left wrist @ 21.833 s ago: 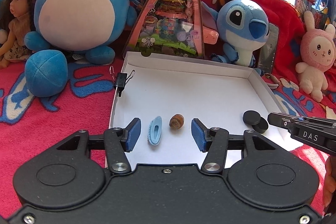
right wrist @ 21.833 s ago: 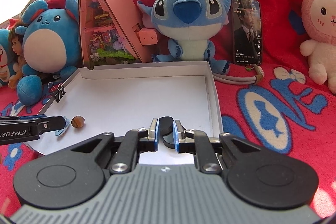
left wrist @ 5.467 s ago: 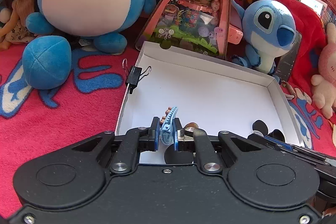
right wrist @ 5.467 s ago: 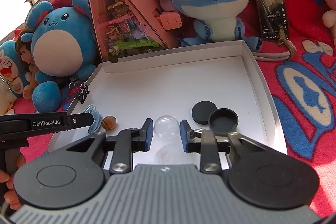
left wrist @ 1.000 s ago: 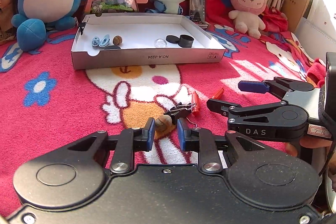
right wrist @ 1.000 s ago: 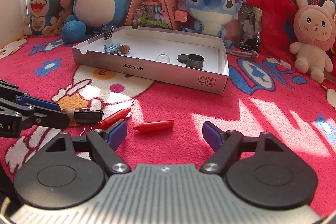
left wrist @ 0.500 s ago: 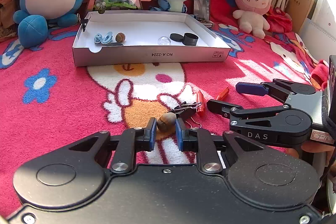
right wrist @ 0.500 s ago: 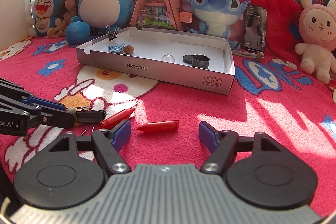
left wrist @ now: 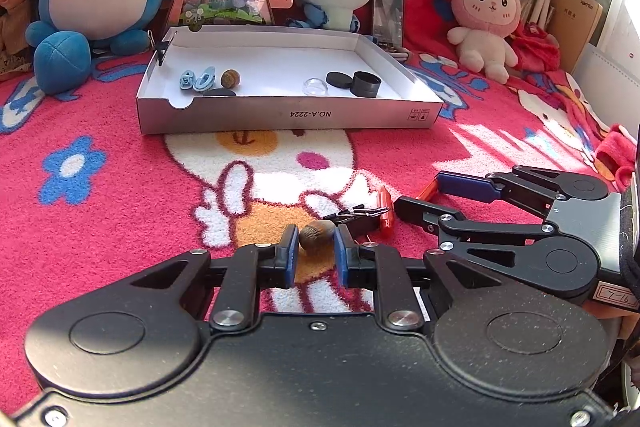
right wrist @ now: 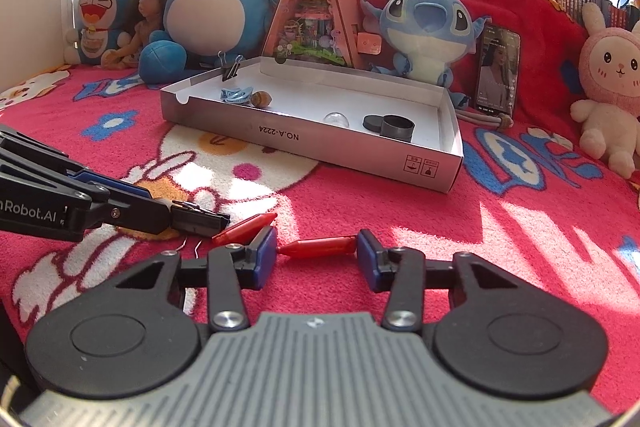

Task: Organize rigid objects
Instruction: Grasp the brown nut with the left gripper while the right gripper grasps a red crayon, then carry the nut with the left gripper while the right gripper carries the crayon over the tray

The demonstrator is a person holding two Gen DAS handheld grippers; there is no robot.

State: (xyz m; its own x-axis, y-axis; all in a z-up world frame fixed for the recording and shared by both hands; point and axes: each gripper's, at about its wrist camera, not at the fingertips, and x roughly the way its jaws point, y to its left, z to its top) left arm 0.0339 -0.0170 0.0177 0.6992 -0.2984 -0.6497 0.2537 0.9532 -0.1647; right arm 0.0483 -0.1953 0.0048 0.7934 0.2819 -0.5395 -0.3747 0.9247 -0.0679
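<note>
My left gripper (left wrist: 315, 249) is shut on a small brown nut (left wrist: 317, 233), low over the red carpet. Just right of it lie a black binder clip (left wrist: 360, 217) and a red crayon-like stick (left wrist: 385, 205). My right gripper (right wrist: 316, 253) is closing; a second red stick (right wrist: 318, 247) lies lengthwise between its blue pads, which stand close to its ends without visibly pressing. The first red stick (right wrist: 244, 225) and the binder clip (right wrist: 196, 219) lie to its left, beside the left gripper (right wrist: 170, 213). The white box (left wrist: 288, 115) behind holds blue clips (left wrist: 196, 79), another nut (left wrist: 230, 78), a clear dome (left wrist: 315, 87) and black lids.
Plush toys (right wrist: 216, 11), a doll, a triangular toy house (right wrist: 312, 11) and a propped phone (right wrist: 496, 71) line the back behind the box (right wrist: 280, 139). A binder clip (right wrist: 230, 69) grips the box's left rim. Bookshelves stand at the far back.
The right gripper's jaws have narrowed from wide apart to just around the red stick. The left gripper has kept its hold on the nut in the same place.
</note>
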